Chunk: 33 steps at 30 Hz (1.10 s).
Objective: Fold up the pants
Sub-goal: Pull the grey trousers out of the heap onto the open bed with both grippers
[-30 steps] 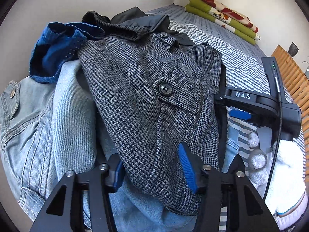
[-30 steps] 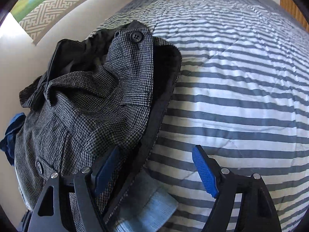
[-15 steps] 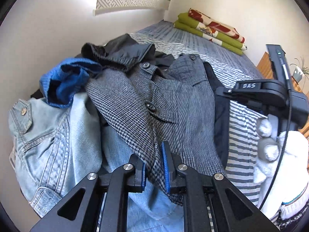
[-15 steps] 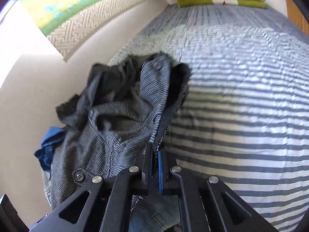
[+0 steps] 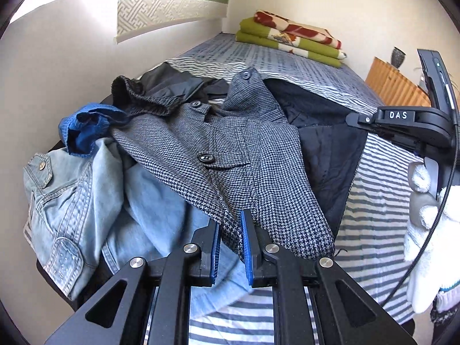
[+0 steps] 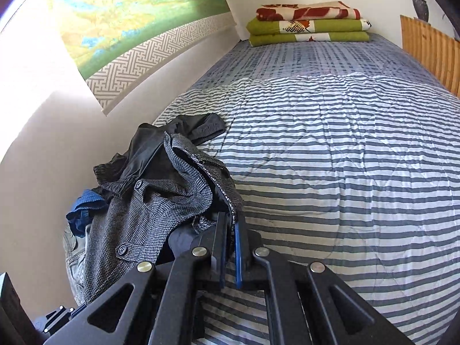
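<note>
Both tongs, left tongs (image 5: 231,234) and right tongs (image 6: 230,237), clamped on houndstooth pants (image 5: 230,155) atop clothes pile on striped bed (image 6: 345,172). Risk: thin edge grips slipping, denim jacket (image 5: 66,201) dragged along.

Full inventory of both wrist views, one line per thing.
Houndstooth garment: 1, grey-black, on top of the clothes pile, pinched by both grippers.
Denim garment: 1, light blue, under it, left of pile.
Blue cloth: 1, dark blue, far left of pile.
Black garment: 1, far end of pile.
Bedspread: 1, grey-white striped, covering the bed.
Folded blankets: stack, green and red-cream, far end of bed.
Wall hanging: 1, green-yellow, left wall.
Slatted panel: 1, wooden, right of bed.
Left gripper: black, blue pads, shut on garment.
Right gripper: same, shut on garment edge.
Gloved hand: white, holding right gripper.
</note>
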Tool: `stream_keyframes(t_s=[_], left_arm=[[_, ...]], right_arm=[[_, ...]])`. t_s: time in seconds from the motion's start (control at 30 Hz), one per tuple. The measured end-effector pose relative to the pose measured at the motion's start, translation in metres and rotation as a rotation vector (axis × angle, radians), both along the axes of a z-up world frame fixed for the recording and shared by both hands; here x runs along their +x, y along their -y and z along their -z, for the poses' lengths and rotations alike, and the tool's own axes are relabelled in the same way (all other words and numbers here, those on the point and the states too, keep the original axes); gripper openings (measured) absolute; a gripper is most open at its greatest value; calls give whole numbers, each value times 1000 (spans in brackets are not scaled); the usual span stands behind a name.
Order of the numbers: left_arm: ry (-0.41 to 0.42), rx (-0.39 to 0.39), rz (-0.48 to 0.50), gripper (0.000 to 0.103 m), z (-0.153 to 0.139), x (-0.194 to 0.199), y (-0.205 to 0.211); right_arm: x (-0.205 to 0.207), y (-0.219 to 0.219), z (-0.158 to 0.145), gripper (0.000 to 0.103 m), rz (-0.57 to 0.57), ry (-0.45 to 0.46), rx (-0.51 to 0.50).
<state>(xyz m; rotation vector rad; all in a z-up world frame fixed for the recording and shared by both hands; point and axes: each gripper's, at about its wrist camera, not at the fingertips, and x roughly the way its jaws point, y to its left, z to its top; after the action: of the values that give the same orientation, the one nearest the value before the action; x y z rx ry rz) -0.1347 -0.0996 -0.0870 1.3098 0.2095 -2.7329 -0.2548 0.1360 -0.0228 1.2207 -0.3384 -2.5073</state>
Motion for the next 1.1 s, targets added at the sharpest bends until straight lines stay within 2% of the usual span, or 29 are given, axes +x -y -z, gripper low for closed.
stream_keyframes(t_s=[0.17, 0.23, 0.37, 0.6, 0.7, 0.77, 0.8, 0.83, 0.87, 0.9, 1.03, 1.1], left_arm=[[-22, -1, 100, 14, -16, 2, -40], [-32, 12, 186, 14, -19, 6, -69], [-15, 44, 362, 14, -18, 21, -143], [51, 101, 658, 17, -7, 37, -277], [101, 130, 712, 24, -8, 40, -304], [119, 148, 720, 31, -7, 38, -296], [117, 145, 710, 39, -6, 37, -289], [106, 122, 687, 43, -5, 36, -281], [96, 92, 653, 48, -4, 31, -265], [94, 66, 610, 49, -1, 23, -244], [131, 11, 392, 49, 8, -26, -147], [128, -17, 320, 56, 9, -45, -106]], right_arm=[[28, -34, -22, 4, 36, -76, 39], [38, -53, -29, 4, 66, -88, 36], [61, -99, -44, 4, 140, -135, 122], [85, -204, -43, 4, 365, -119, 310], [83, -241, -30, 5, 445, -66, 389], [78, -259, -13, 6, 423, 20, 402], [81, -264, -8, 6, 430, 23, 421], [86, -267, -5, 8, 427, 18, 432], [90, -268, -3, 12, 410, 25, 431], [94, -270, -1, 18, 396, 35, 417], [118, -277, 7, 29, 334, 47, 298], [121, -276, 16, 40, 286, 62, 264]])
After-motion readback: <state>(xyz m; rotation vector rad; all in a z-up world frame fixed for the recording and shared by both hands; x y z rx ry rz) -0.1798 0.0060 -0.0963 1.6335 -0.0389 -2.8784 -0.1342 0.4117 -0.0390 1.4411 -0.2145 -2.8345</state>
